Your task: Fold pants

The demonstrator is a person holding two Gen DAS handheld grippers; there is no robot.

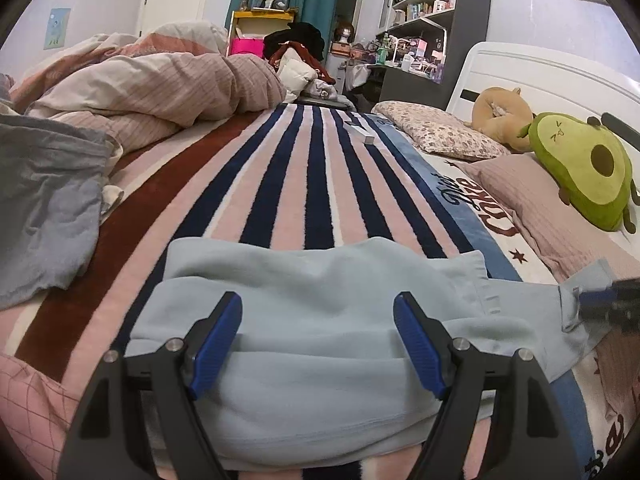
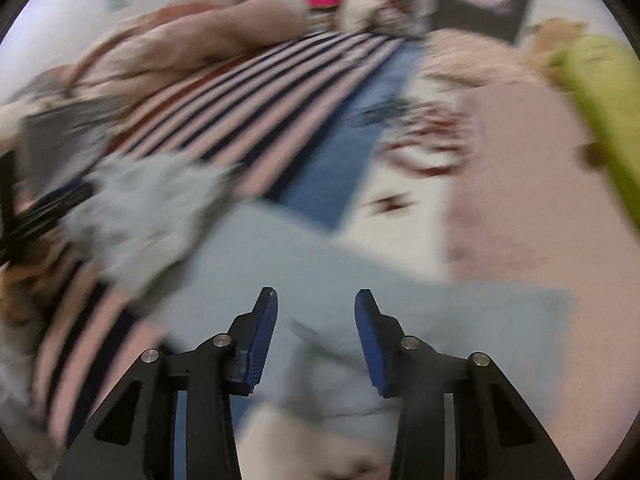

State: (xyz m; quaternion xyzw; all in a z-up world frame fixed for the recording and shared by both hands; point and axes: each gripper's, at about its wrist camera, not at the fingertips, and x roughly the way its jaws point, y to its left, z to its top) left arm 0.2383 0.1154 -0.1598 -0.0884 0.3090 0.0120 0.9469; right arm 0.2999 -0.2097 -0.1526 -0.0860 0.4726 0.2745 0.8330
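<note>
Light blue pants [image 1: 320,320] lie folded over on the striped blanket [image 1: 304,168]. My left gripper [image 1: 318,340] is open just above the pants, its blue fingers [image 1: 216,344] spread wide and holding nothing. The right gripper shows at the right edge of the left wrist view [image 1: 612,304], at the pants' waistband corner. The right wrist view is blurred by motion; there my right gripper [image 2: 316,332] is open over the light blue pants [image 2: 304,272], with nothing between its pads.
A rumpled pink quilt [image 1: 152,80] lies at the back left, a grey-blue garment [image 1: 44,208] at the left. Pillows [image 1: 440,132], a brown plush [image 1: 500,116] and an avocado plush [image 1: 584,168] line the headboard at the right. A small white box [image 1: 362,136] sits on the blanket.
</note>
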